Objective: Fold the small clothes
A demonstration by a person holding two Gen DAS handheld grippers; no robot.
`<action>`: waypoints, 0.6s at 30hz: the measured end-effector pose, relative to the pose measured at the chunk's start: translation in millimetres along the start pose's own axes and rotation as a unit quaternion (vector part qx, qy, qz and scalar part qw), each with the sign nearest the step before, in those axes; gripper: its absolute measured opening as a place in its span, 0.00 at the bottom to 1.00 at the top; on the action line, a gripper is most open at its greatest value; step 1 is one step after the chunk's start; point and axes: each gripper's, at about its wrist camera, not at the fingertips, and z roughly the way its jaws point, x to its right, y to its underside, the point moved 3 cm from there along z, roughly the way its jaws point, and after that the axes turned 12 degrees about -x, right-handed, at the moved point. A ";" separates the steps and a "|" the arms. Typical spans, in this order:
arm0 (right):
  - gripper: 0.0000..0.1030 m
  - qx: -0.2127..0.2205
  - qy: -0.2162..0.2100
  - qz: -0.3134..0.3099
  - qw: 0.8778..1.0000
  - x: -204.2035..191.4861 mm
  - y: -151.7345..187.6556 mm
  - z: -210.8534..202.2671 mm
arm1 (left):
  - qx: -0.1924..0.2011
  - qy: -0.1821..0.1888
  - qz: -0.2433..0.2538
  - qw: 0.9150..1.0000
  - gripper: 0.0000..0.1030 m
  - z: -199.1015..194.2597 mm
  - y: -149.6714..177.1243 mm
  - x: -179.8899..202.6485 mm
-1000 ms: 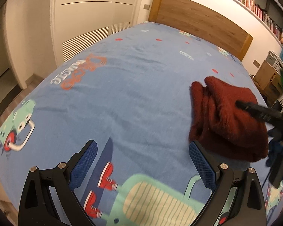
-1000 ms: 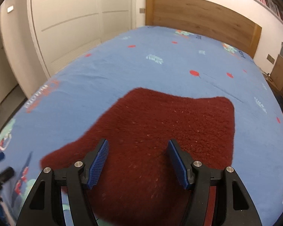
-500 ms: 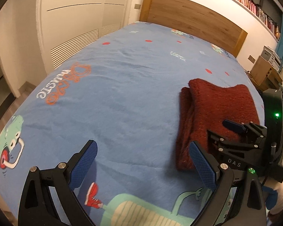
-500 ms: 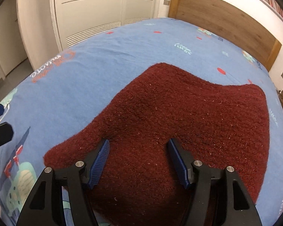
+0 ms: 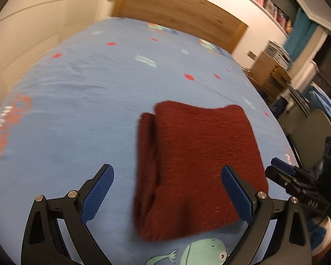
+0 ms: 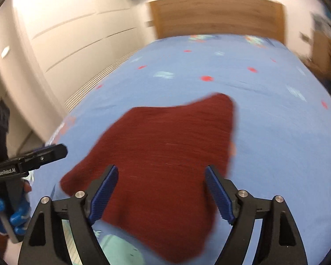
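Since the earlier frames, the left gripper (image 5: 166, 195) has been swung toward the folded dark red knit garment (image 5: 196, 165), which is now framed between its fingers instead of lying off to one side. In the left wrist view this gripper is pitched downward over the blue printed bedsheet (image 5: 81, 110), its jaws spread wide, with nothing pressed by the blue pads (image 5: 99, 192). The garment is seen lying flat on the sheet, a doubled edge at its left side. The right gripper (image 5: 280, 172) is seen at the garment's right edge, beside a cluttered wooden bedside unit (image 5: 269, 70); a wooden headboard (image 5: 181, 15) and a bookshelf (image 5: 264, 0) are shown beyond.

In the right wrist view, which is blurred, the right gripper (image 6: 160, 195) is likewise tilted down over the garment (image 6: 165, 154); its jaws have just been opening and stand wide, the cloth beneath them but not pinched. Only here are the white wardrobe doors (image 6: 66, 39) shown, and the left gripper (image 6: 44, 154) at the left edge.
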 end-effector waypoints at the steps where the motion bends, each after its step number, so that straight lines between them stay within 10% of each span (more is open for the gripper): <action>1: 0.84 -0.009 0.001 0.015 1.000 13.0 1.1 4.3 | -0.010 0.010 0.005 1.000 0.93 8.2 -2.5 1.0; 18: 0.98 -0.099 -0.177 0.111 0.973 48.1 18.3 84.1 | -0.098 0.122 -0.036 0.987 0.93 89.6 -1.9 -53.5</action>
